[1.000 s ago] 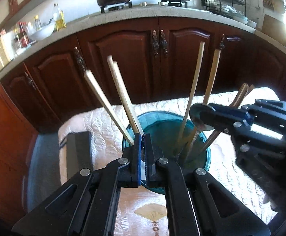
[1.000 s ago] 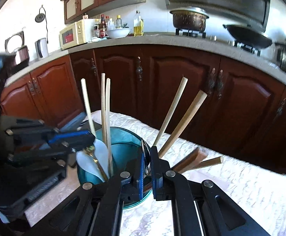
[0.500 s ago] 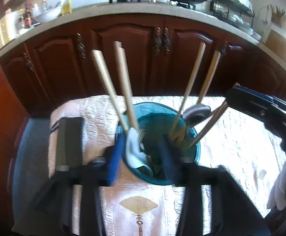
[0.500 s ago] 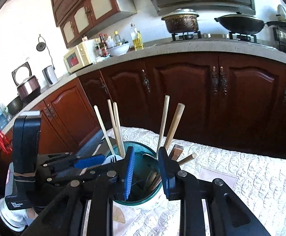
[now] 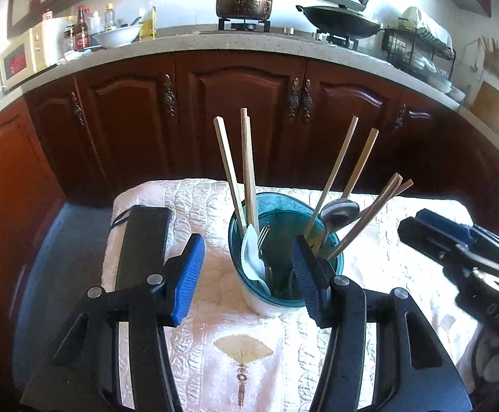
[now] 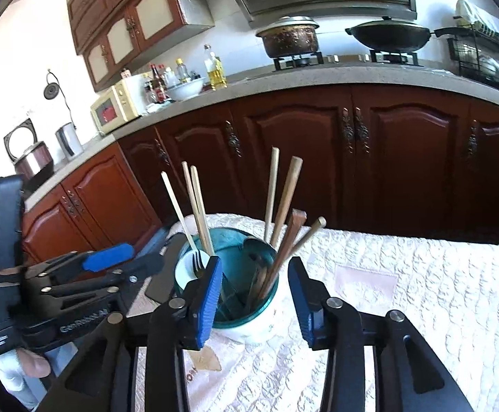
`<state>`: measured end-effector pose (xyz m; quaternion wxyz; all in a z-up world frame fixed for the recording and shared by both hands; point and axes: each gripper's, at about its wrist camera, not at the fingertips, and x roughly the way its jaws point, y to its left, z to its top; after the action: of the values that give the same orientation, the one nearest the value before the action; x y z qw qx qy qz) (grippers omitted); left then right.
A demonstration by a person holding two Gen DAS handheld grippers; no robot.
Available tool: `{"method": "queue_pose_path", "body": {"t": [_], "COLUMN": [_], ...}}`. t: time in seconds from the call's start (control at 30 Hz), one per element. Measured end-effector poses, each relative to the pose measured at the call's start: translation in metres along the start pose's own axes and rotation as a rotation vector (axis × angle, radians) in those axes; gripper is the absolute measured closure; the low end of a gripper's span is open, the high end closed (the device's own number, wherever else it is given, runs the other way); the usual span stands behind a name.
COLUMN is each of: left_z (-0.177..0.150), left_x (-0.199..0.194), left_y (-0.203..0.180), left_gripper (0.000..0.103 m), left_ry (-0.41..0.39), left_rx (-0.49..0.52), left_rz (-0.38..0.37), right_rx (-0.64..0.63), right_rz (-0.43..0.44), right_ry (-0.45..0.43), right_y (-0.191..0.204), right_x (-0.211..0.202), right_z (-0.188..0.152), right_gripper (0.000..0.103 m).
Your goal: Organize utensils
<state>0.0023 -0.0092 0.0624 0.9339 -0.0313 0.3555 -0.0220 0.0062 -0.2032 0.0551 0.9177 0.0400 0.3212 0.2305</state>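
Lower ends of the chopsticks (image 5: 249, 161) and the metal spoon (image 5: 339, 211) are hidden inside the teal holder (image 5: 284, 295) — its contents at the bottom cannot be made out. The left tongs (image 5: 246, 274) cover part of the holder's near wall. The right tongs (image 5: 431, 237) are cut off by the right edge in the left wrist view. The black flat object (image 5: 143, 240) on the table (image 5: 215, 309) cannot be identified — its near end lies behind the tongs.

Sunlit kitchen, dark wooden cabinets (image 5: 235, 110)
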Motion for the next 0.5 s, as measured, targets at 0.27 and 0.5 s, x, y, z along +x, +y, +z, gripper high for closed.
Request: {"method": "queue_pose_path", "body": {"t": [0.27,0.5], "left_z": [-0.01,-0.019], "left_x": [-0.011,-0.011], "left_y": [-0.003,-0.002], "left_gripper": [0.051,0.051], "left_ry": [-0.013,-0.012], "left_rx": [0.001,-0.005], "left_rz": [0.023,0.044], "right_rx": [-0.003,-0.014], "right_rz": [-0.039,-0.067], "right_ry": [0.006,0.033], "right_y": [0.01,0.015], "right_x": [-0.002,0.003], "right_z": [-0.009,-0.017], "right_gripper": [0.061,0.06]}}
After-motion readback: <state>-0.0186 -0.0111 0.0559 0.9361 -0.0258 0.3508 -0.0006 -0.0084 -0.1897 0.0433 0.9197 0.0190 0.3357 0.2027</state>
